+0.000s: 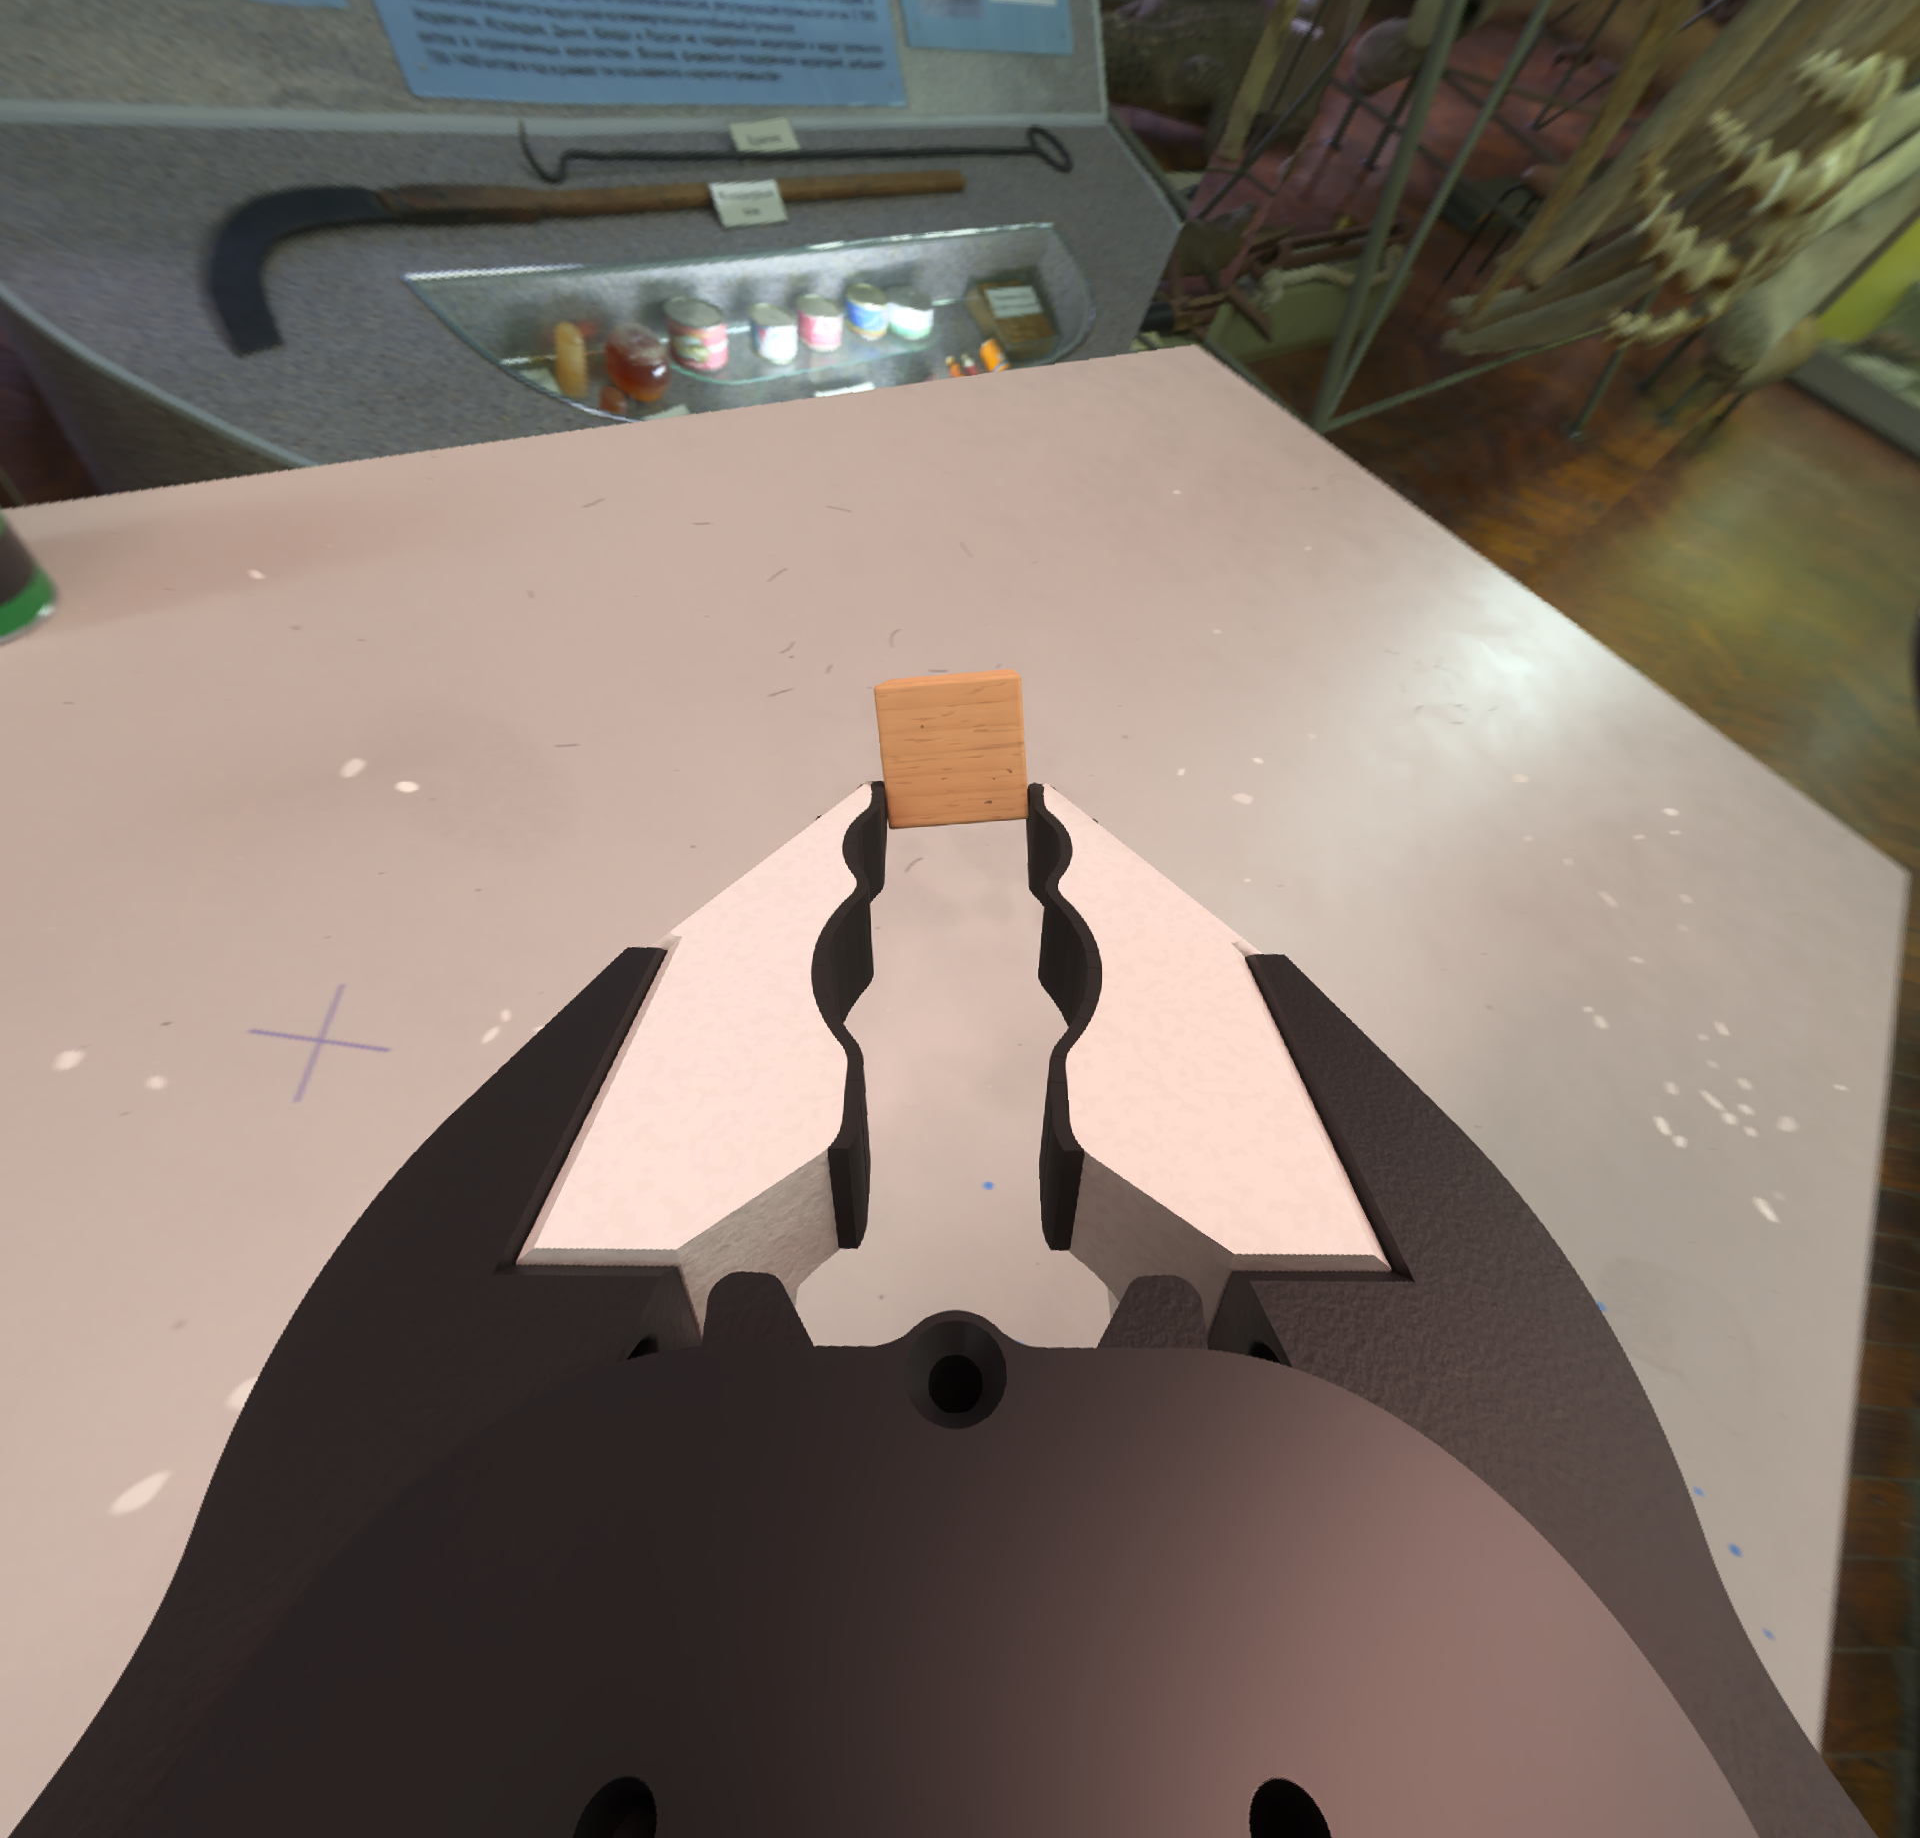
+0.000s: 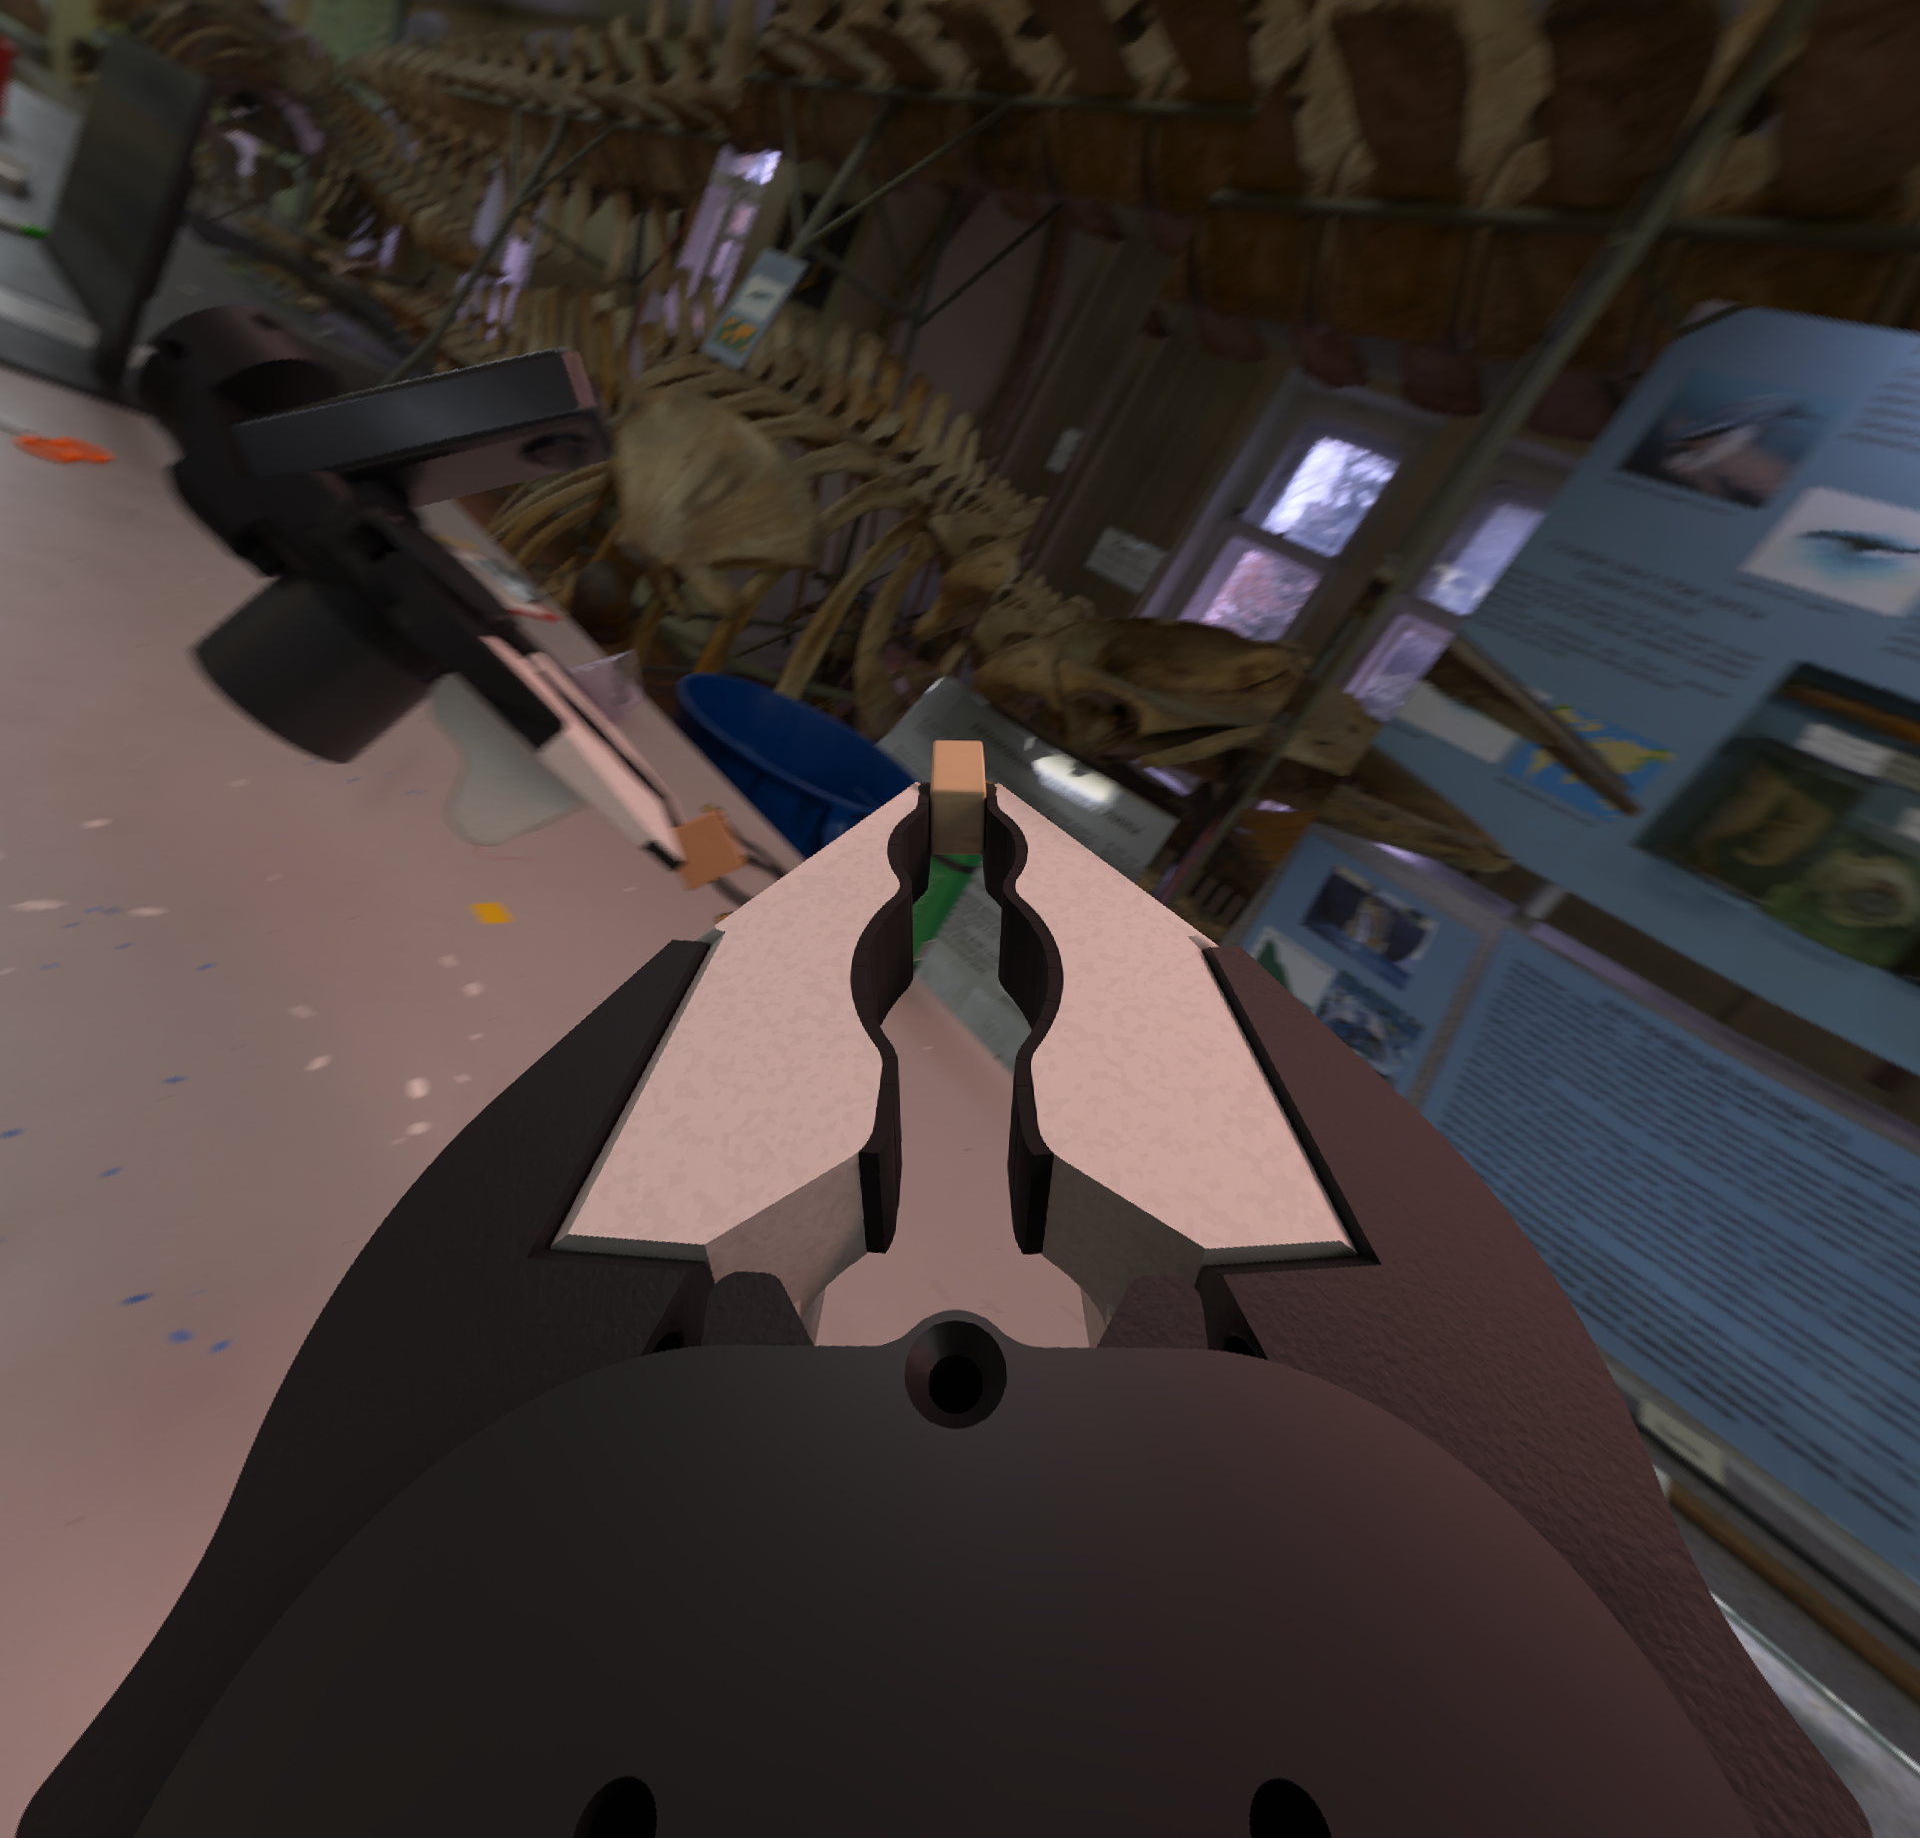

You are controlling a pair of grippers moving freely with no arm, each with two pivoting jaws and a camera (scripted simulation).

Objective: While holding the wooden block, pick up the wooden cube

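— Left gripper [image 1: 954, 801] grips the wooden cube [image 1: 950, 762] at its fingertips, out on the pale pink table [image 1: 1351, 749] toward the far edge.

— Right gripper [image 2: 958, 801]?

— Pinching the wooden block [image 2: 957, 796], raised past the table's edge. Museum displays behind; a green object [image 1: 21, 583] is cut off at the left edge.

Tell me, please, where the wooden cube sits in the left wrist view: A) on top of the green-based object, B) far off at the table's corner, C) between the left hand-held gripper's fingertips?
C: the wooden cube sits between the left hand-held gripper fingertips, above the pink table.
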